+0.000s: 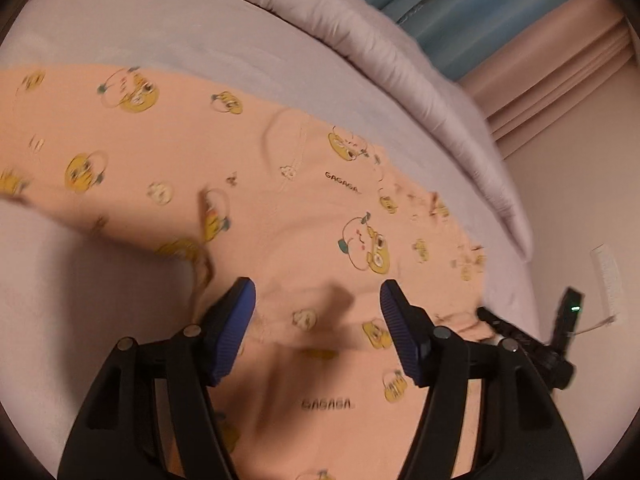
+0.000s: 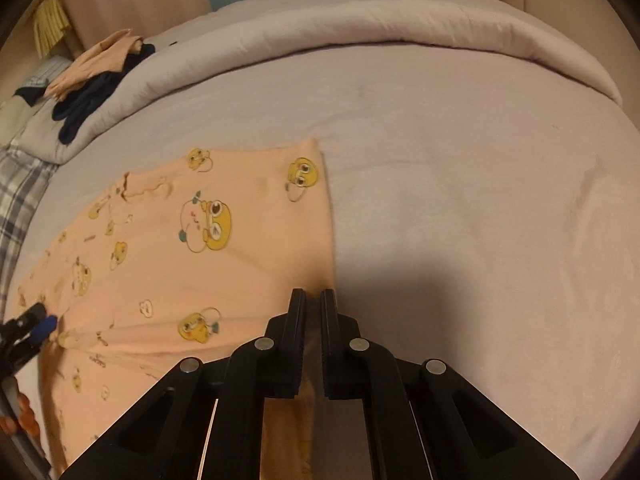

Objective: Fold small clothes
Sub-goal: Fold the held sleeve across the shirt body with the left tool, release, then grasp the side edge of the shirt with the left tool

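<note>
Peach garment [image 2: 208,240] edge in right claw [image 2: 312,300]

Left wrist view looks down close over the peach garment [image 1: 248,184], tilted. Right wrist view faces the duvet [image 2: 360,28]; both share the garment

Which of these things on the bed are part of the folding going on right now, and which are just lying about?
In use:
- peach printed garment, spread on the bed
- right tongs, closed on its edge
- left tongs, open above it

Lying about:
- rolled duvet
- heap of peach and navy clothes
- plaid cloth
- curtains
</note>
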Tool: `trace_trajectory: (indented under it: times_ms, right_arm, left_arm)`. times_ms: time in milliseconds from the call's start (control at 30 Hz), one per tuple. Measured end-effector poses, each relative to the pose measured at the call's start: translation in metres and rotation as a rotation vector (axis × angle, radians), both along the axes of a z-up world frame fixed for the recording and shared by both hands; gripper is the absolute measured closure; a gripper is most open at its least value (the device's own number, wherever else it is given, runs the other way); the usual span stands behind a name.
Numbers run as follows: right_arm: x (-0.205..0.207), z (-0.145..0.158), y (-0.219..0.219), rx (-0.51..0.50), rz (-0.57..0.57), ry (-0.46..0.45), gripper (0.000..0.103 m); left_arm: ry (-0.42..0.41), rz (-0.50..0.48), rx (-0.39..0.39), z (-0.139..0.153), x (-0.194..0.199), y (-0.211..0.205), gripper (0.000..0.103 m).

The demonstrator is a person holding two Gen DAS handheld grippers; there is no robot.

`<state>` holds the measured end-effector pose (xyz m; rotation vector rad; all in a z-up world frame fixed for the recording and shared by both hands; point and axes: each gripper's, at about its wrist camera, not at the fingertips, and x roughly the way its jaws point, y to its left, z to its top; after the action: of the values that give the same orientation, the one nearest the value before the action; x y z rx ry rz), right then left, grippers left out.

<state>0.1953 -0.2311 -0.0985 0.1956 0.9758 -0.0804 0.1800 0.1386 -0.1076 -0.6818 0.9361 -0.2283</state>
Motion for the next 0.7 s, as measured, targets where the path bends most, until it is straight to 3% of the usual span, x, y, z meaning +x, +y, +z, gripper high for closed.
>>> trace_trajectory:
  times_ms: [100, 200, 267, 433, 700]
  right_arm:
    - [-0.011, 0.007, 0.000, 0.006, 0.004, -0.009, 0.090]
    - [-0.026, 0.017, 0.003, 0.061, 0.022, -0.046, 0.077]
    - [-0.025, 0.022, 0.008, 0.082, 0.041, -0.070, 0.054]
    - [-0.039, 0.034, 0.032, 0.127, 0.124, -0.117, 0.051]
    - [-0.046, 0.029, 0.074, 0.220, 0.242, -0.100, 0.041]
  left_arm:
    - [-0.004, 0.036, -0.053, 0.004, -0.022, 0.026, 0.038]
    - [0.006, 0.137, 0.017, 0.011, -0.048, 0.055, 0.020]
    - [0.011, 0.214, -0.014, 0.010, -0.068, 0.085, 0.020]
    - [0.005, 0.357, -0.109, 0.009, -0.099, 0.137, 0.020]
    - [-0.001, 0.424, -0.159, 0.012, -0.087, 0.164, 0.020]
